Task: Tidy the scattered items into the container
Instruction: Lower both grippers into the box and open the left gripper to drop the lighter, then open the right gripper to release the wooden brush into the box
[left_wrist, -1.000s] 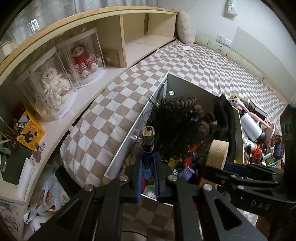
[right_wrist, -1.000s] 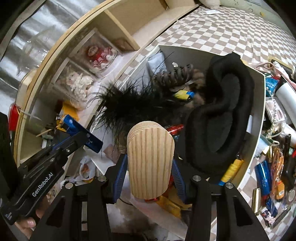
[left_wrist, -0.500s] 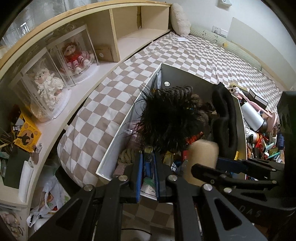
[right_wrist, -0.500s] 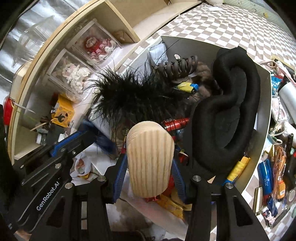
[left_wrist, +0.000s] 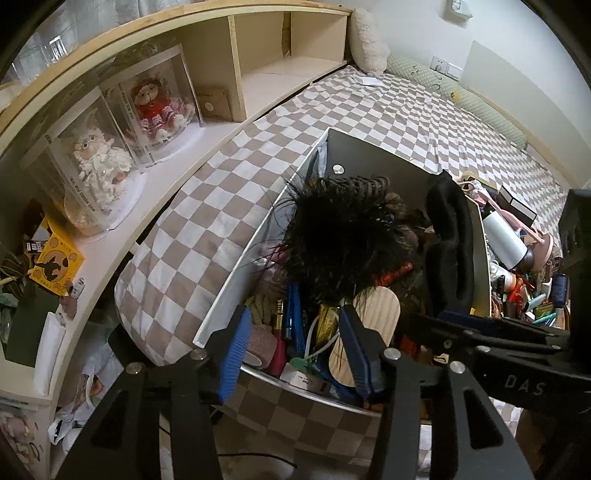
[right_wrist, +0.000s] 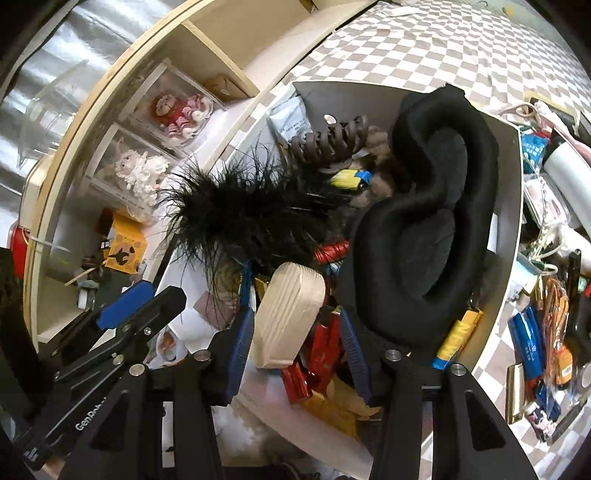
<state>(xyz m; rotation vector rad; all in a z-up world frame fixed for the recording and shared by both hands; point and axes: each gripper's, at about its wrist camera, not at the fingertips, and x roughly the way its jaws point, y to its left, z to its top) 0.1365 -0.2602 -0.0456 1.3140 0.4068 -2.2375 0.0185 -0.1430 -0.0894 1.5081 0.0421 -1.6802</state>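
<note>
A bed with a brown-and-white checkered sheet (left_wrist: 369, 122) runs beside a long wooden shelf unit (left_wrist: 255, 48) holding two boxed dolls (left_wrist: 122, 122). On the sheet sits the grey container (left_wrist: 373, 155), a box whose near rim hangs at the mattress edge; it is packed nearly to its walls, leaving little free room inside. A black padded eye mask (right_wrist: 428, 221) stands along its right wall, a black feather tuft (right_wrist: 240, 214) spills over the left wall, and a brown hair claw (right_wrist: 328, 144) lies at the back. Loose items (right_wrist: 543, 317) crowd the sheet right of the box. The right gripper (right_wrist: 295, 343) is spread wide around a tilted pale wooden block (right_wrist: 288, 317) lying among the contents. The left gripper (left_wrist: 291, 350) is wide apart, holding nothing, over the near rim.
</note>
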